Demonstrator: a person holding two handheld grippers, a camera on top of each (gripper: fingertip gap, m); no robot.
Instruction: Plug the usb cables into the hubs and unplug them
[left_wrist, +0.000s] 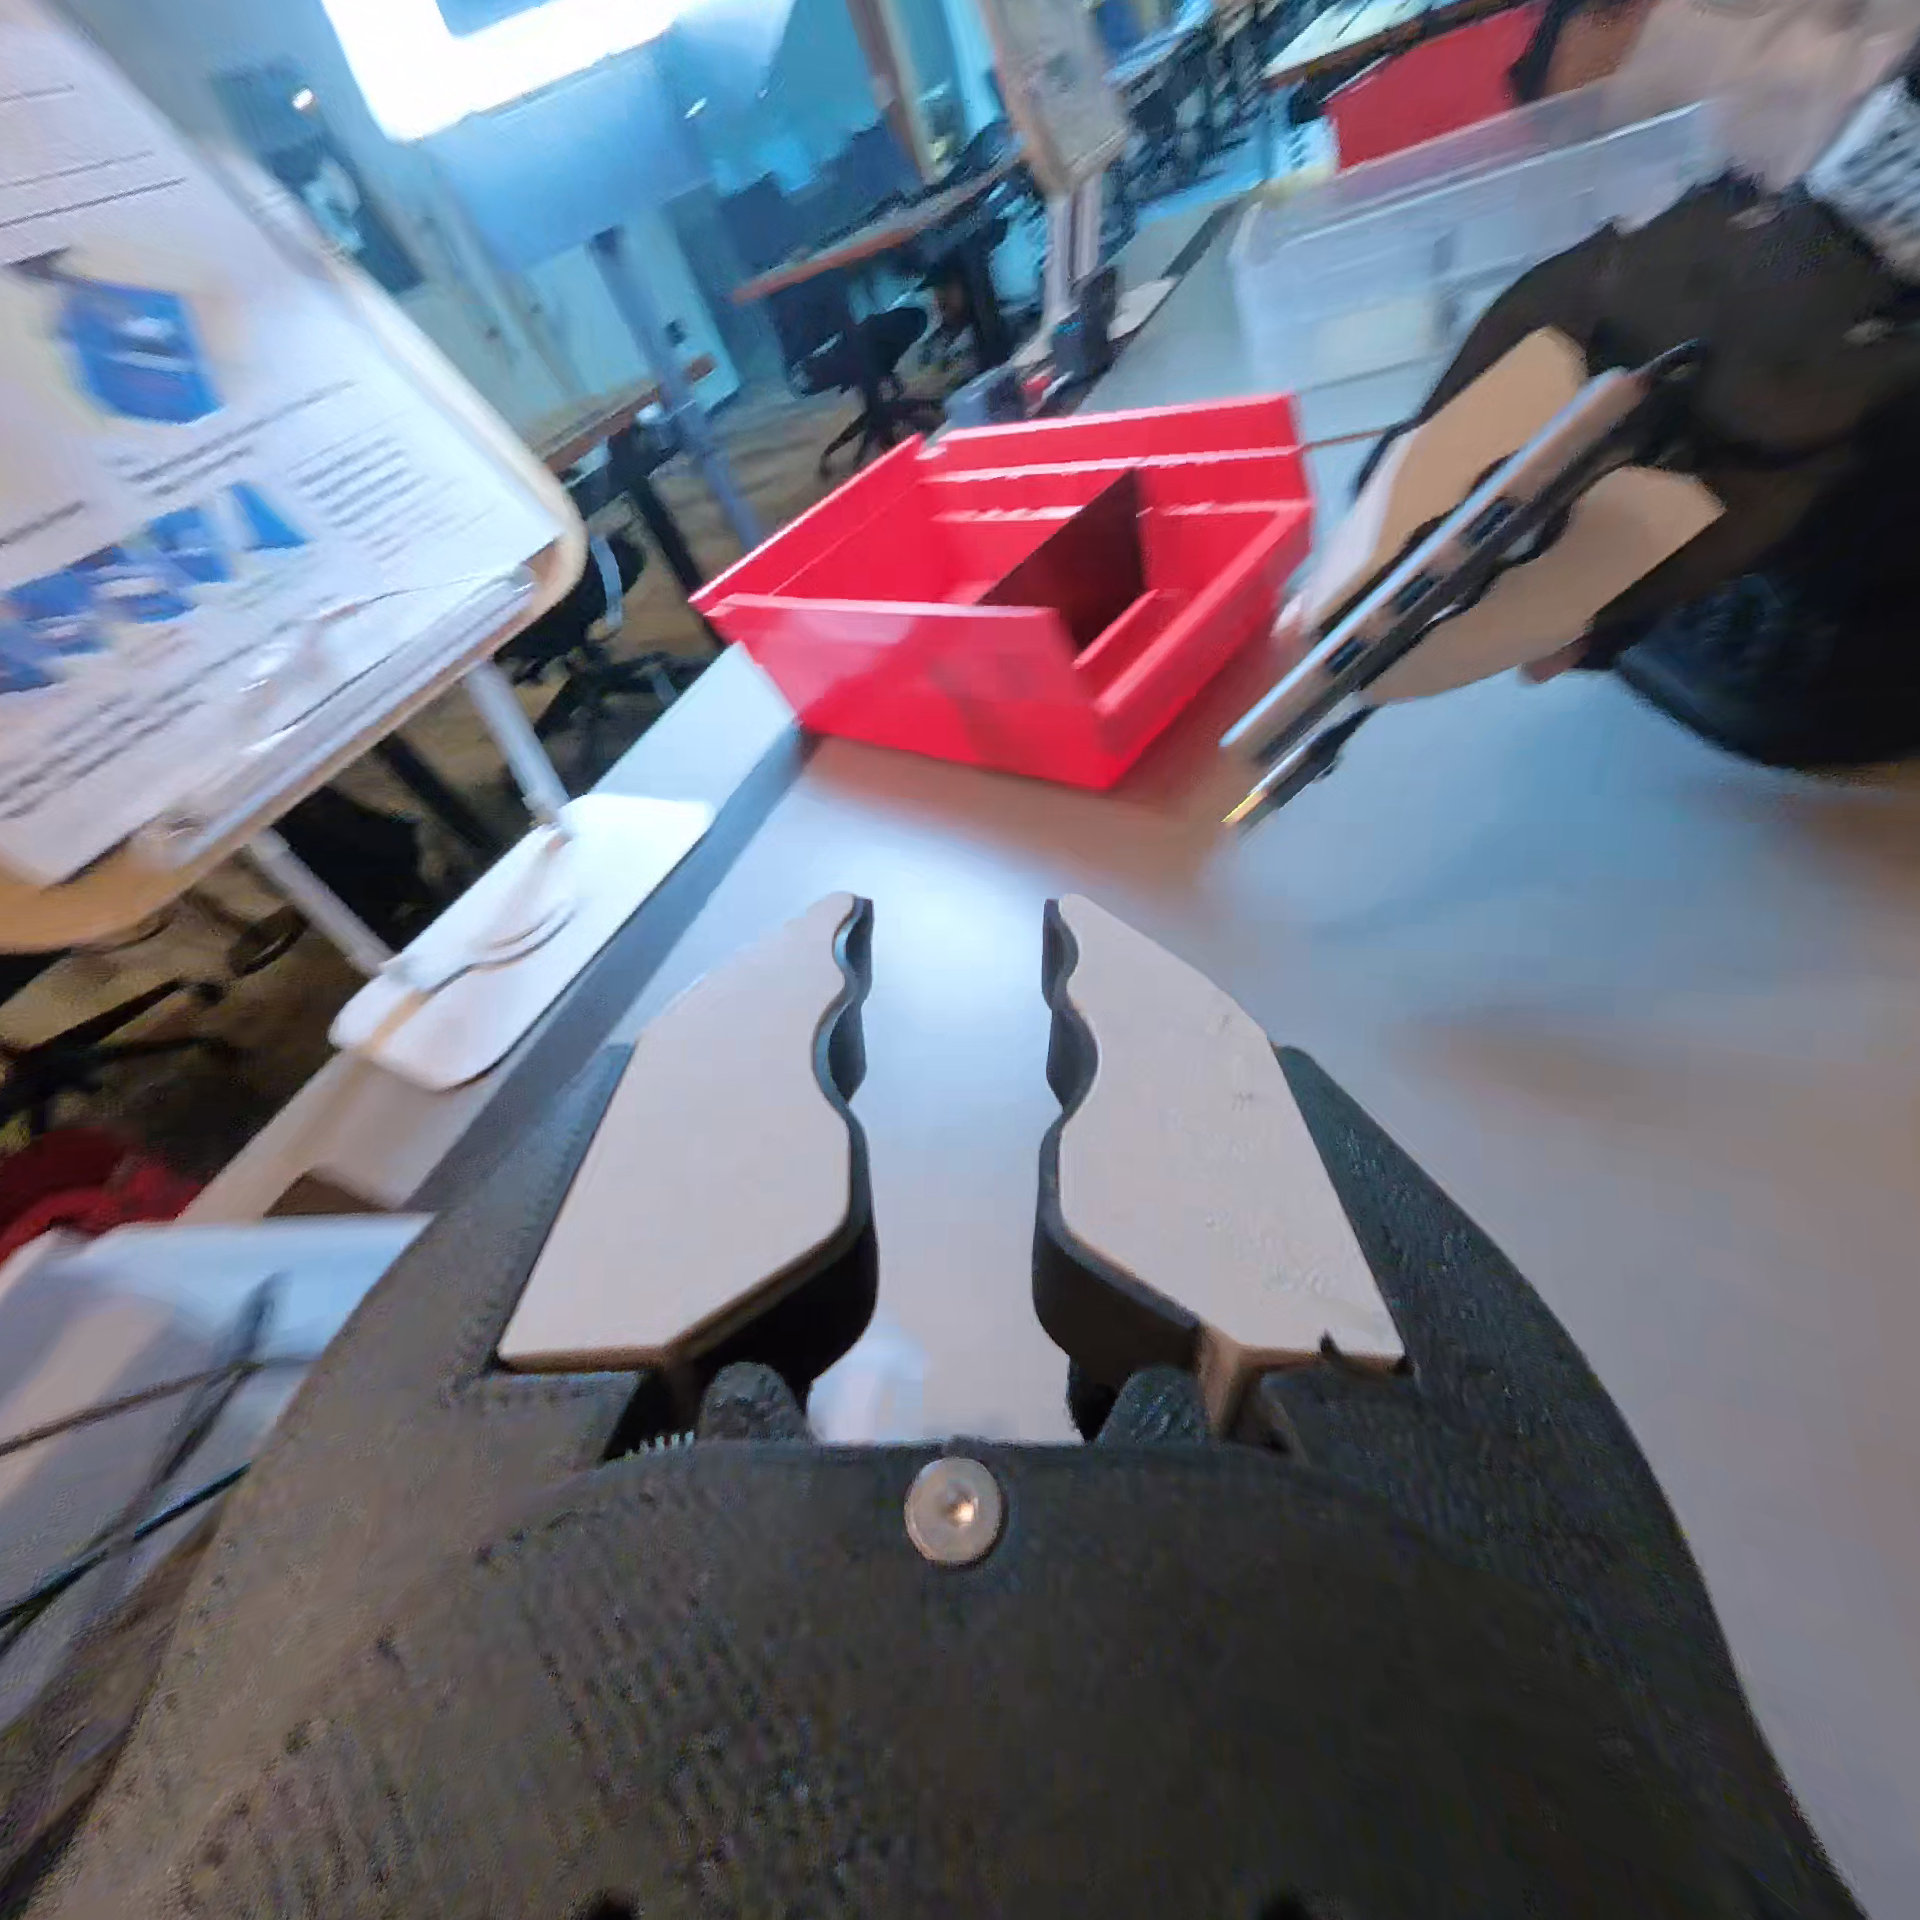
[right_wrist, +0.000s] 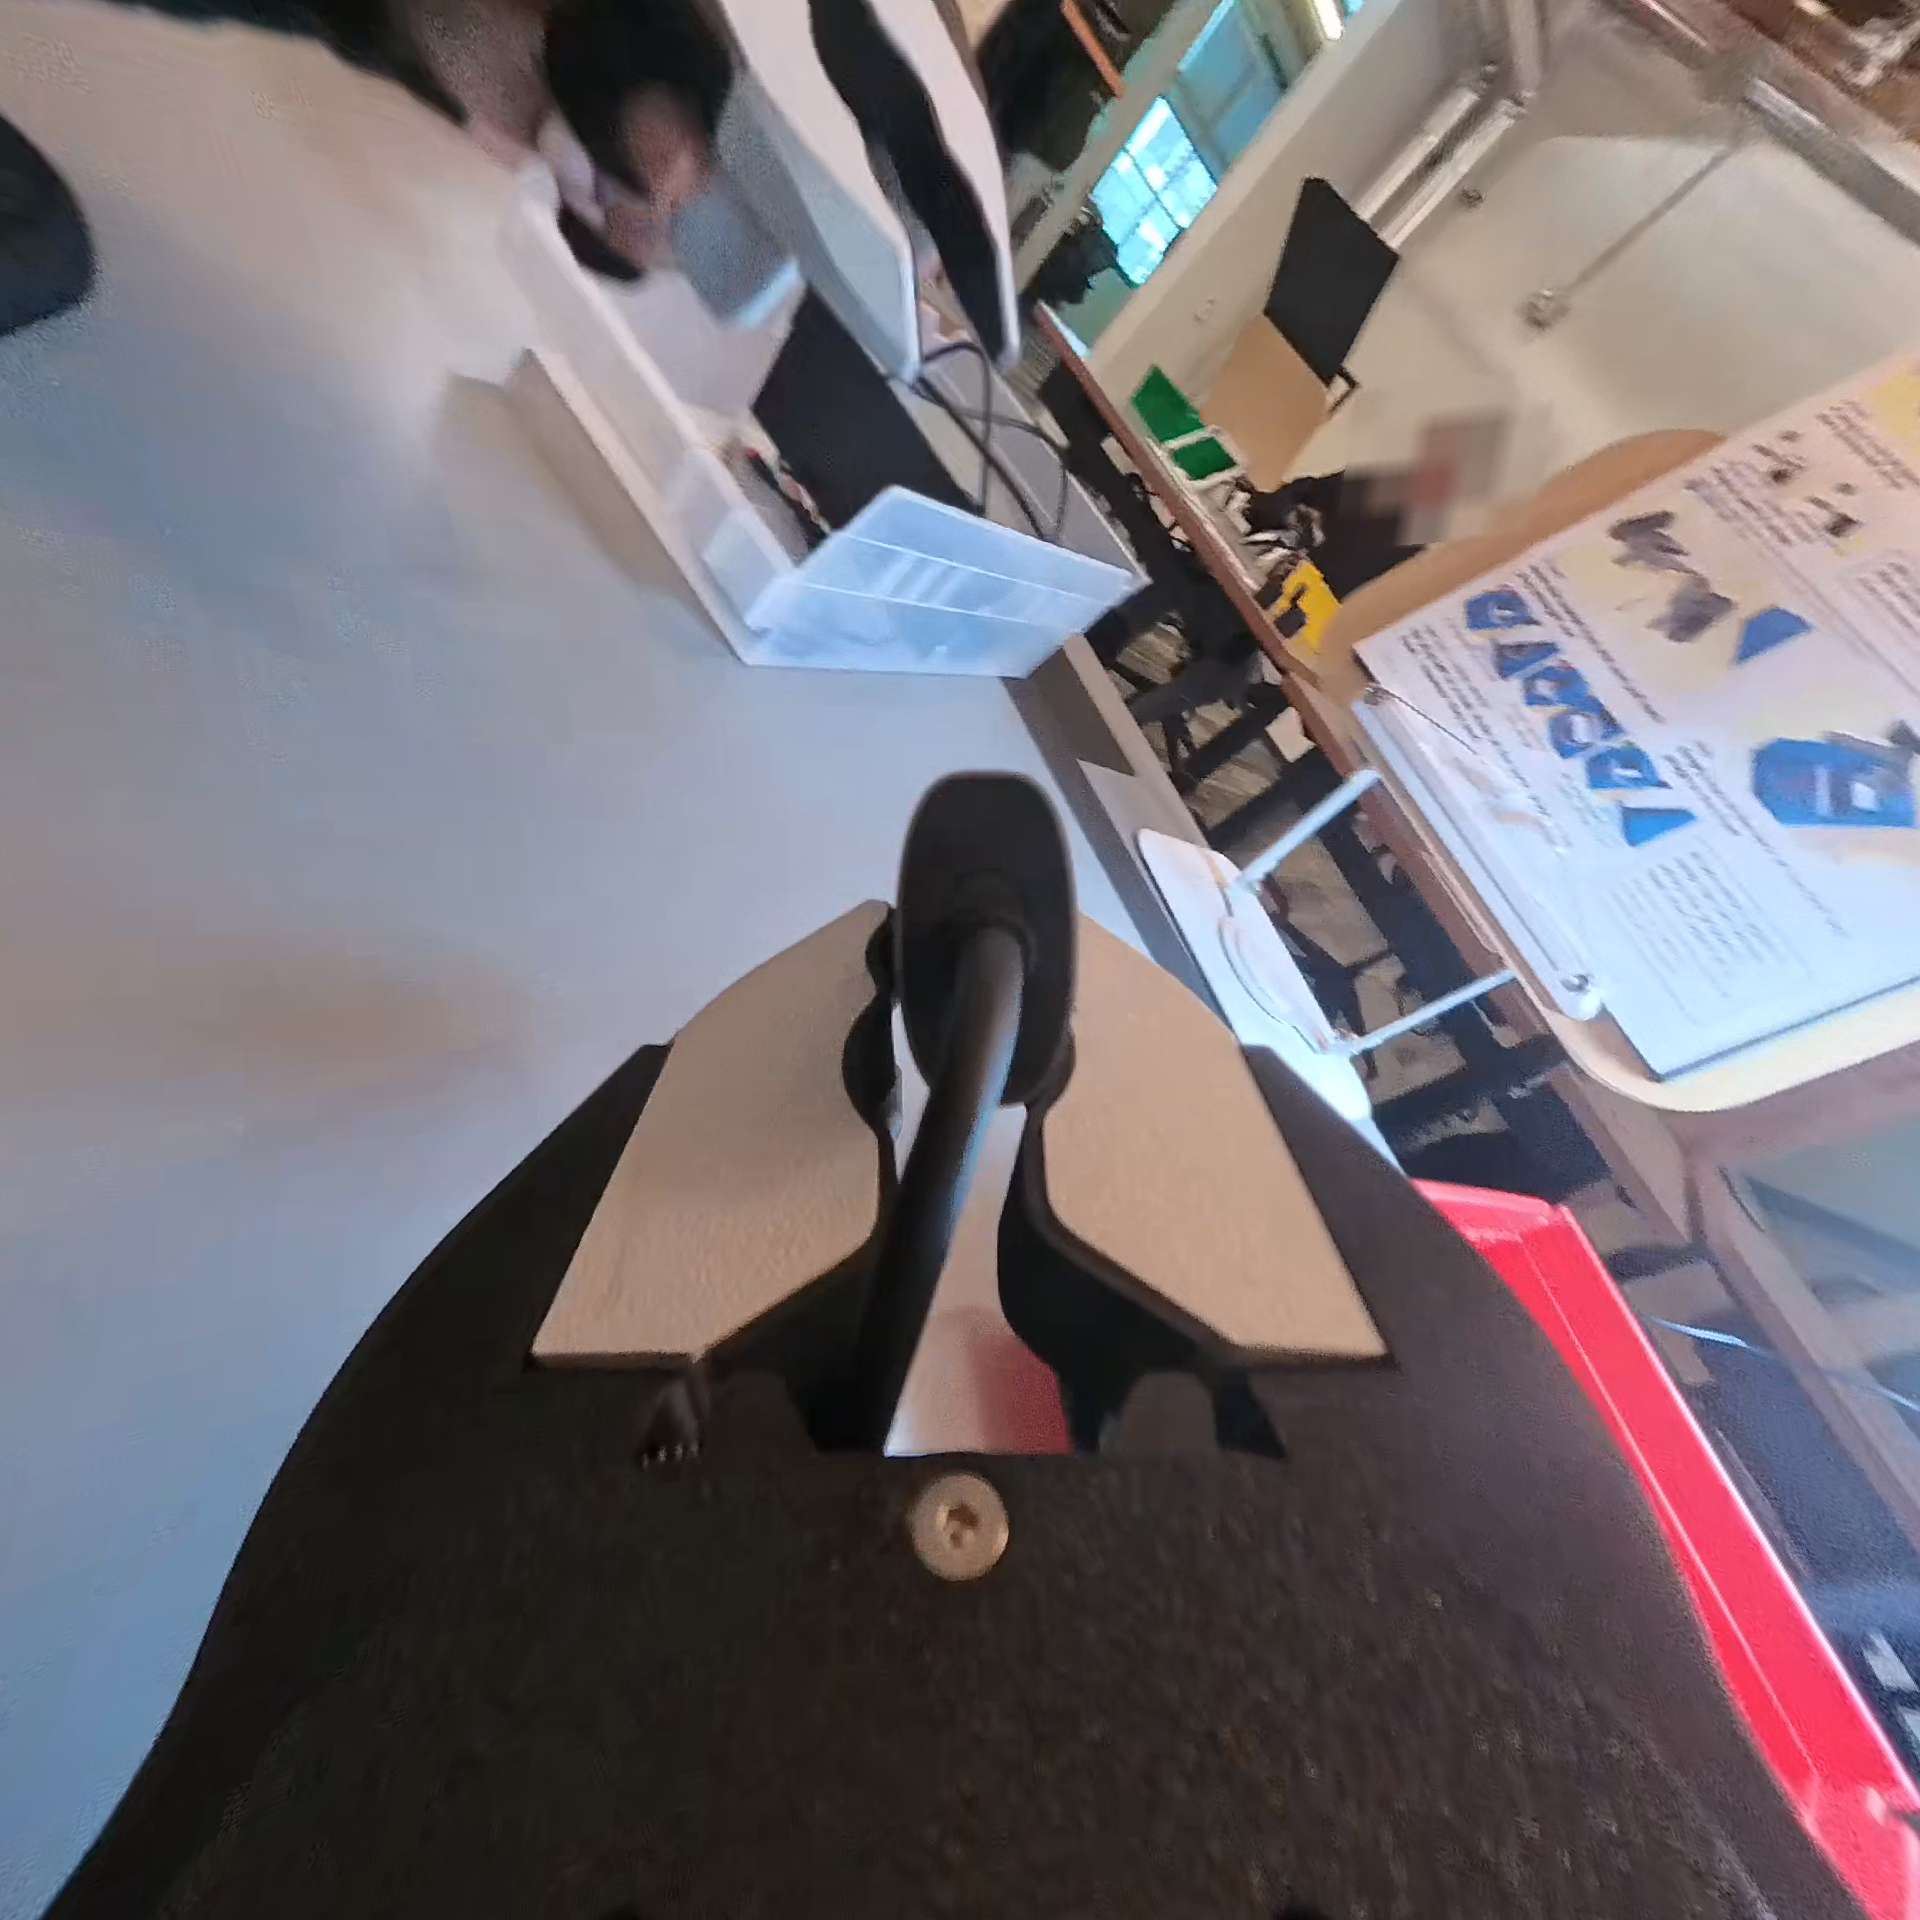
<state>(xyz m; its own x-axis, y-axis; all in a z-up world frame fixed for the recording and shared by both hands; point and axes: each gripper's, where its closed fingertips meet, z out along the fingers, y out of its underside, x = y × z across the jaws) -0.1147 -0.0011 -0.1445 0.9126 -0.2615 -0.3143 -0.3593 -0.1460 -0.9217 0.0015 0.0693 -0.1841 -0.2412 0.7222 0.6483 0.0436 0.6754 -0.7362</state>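
The left claw (left_wrist: 956, 935) hangs low over the pale counter (left_wrist: 1507, 1039), its two fingers spread apart with only bare counter showing in the gap between them. Ahead of it, toward the far edge, sits a red bin (left_wrist: 1013, 603) with an inner divider, and to the right of that bin the right claw (left_wrist: 1455, 561) is seen from the side, tilted down toward the counter. It is clamped on a slim usb hub (left_wrist: 1382, 613), a long silver-and-dark bar with a row of ports along its edge; the hub's free end sticks out past the fingertips and points down at the counter, just right of the bin. Whether that end touches the surface cannot be told through the blur.

In the right wrist view the hub (right_wrist: 982, 935) is seen end-on, pinched between the right claw's (right_wrist: 982, 925) fingertips, and its black cable (right_wrist: 935, 1195) runs back through the gap between the fingers toward the camera. The red bin's rim (right_wrist: 1662, 1455) lies close on the right. Farther off on the counter stand a clear plastic tray (right_wrist: 935, 597) and a white organiser (right_wrist: 644, 468)
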